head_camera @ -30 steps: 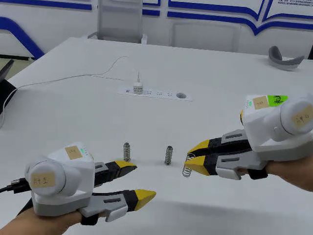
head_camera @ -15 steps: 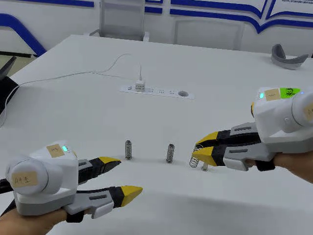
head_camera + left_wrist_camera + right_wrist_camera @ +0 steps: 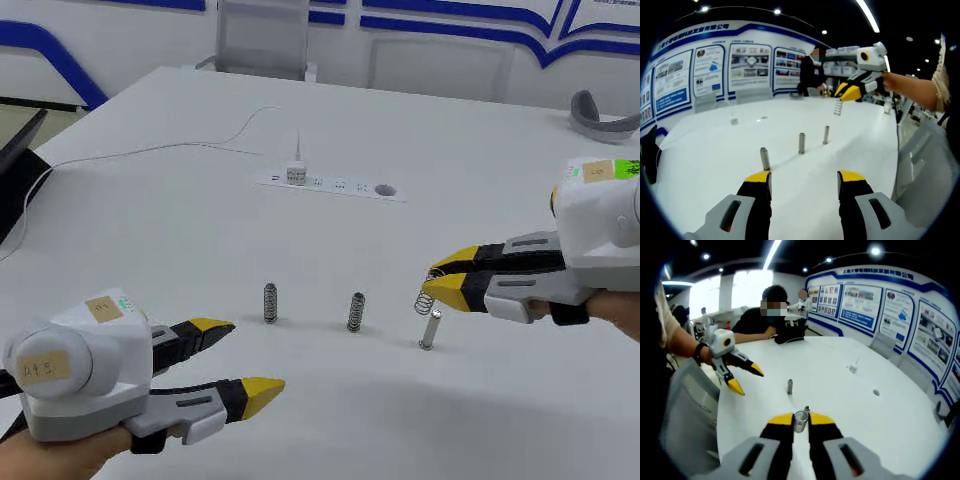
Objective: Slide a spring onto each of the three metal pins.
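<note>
The right gripper [image 3: 432,280] is pinched narrow on a coil spring [image 3: 425,300], which hangs from its yellow tips just above the bare metal pin [image 3: 429,328], at its 12 o'clock and not touching it. At that pin's 9 o'clock stand the middle pin [image 3: 356,312] and the end pin [image 3: 270,302], each with a spring around it. The left gripper [image 3: 240,357] sits at the row's 7 o'clock, jaws spread wide and holding nothing. Across the white table [image 3: 180,230], at 12 o'clock, lies a power strip [image 3: 330,185].
</note>
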### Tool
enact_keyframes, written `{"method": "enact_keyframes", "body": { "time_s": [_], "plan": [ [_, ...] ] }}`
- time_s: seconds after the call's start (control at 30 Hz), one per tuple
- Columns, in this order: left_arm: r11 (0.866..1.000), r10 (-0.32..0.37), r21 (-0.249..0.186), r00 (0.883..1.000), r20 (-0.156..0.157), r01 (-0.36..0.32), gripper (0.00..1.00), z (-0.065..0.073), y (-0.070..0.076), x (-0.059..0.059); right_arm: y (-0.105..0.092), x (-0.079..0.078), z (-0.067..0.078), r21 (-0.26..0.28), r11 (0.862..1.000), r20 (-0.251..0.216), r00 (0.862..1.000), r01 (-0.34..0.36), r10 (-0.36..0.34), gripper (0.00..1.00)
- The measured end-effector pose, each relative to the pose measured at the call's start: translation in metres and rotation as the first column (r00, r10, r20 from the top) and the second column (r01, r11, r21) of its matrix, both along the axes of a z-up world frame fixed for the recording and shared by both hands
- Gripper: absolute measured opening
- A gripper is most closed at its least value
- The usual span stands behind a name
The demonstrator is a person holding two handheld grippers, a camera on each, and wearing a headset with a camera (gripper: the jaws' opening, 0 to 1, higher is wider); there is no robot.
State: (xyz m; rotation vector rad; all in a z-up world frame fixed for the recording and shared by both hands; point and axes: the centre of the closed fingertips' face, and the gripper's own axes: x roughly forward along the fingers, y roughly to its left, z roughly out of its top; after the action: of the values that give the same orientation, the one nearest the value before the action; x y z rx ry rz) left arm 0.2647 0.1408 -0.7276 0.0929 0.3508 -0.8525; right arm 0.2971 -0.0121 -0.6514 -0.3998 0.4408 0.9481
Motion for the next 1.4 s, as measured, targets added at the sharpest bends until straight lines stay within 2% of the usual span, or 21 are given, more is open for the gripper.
{"method": "enact_keyframes", "body": {
  "time_s": [0.23, 0.5, 0.67, 0.93, 1.4],
  "plan": [
    [1.0, 0.01, -0.006, 1.0, 0.0, -0.01, 0.55, 0.001, 0.001, -0.001, -0.015, 0.013, -0.007, -0.022, 0.998, 0.005, 0.999, 0.052, -0.052, 0.12],
    [1.0, 0.018, -0.015, 1.0, 0.001, -0.018, 0.57, 0.003, -0.002, -0.002, -0.03, 0.03, -0.028, -0.046, 0.99, 0.002, 0.991, 0.136, -0.136, 0.12],
    [0.999, 0.03, -0.018, 1.0, 0.0, -0.03, 0.58, 0.004, 0.001, -0.002, -0.031, 0.035, -0.038, -0.06, 0.987, -0.01, 0.989, 0.15, -0.151, 0.12],
    [0.999, 0.031, -0.016, 1.0, -0.003, -0.031, 0.58, 0.004, 0.001, -0.004, -0.032, 0.038, -0.046, -0.067, 0.984, -0.022, 0.986, 0.165, -0.166, 0.12],
    [0.999, 0.032, -0.012, 0.999, -0.006, -0.032, 0.56, 0.004, 0.0, -0.005, -0.036, 0.041, -0.062, -0.06, 0.98, -0.044, 0.981, 0.187, -0.19, 0.12]
  ]
}}
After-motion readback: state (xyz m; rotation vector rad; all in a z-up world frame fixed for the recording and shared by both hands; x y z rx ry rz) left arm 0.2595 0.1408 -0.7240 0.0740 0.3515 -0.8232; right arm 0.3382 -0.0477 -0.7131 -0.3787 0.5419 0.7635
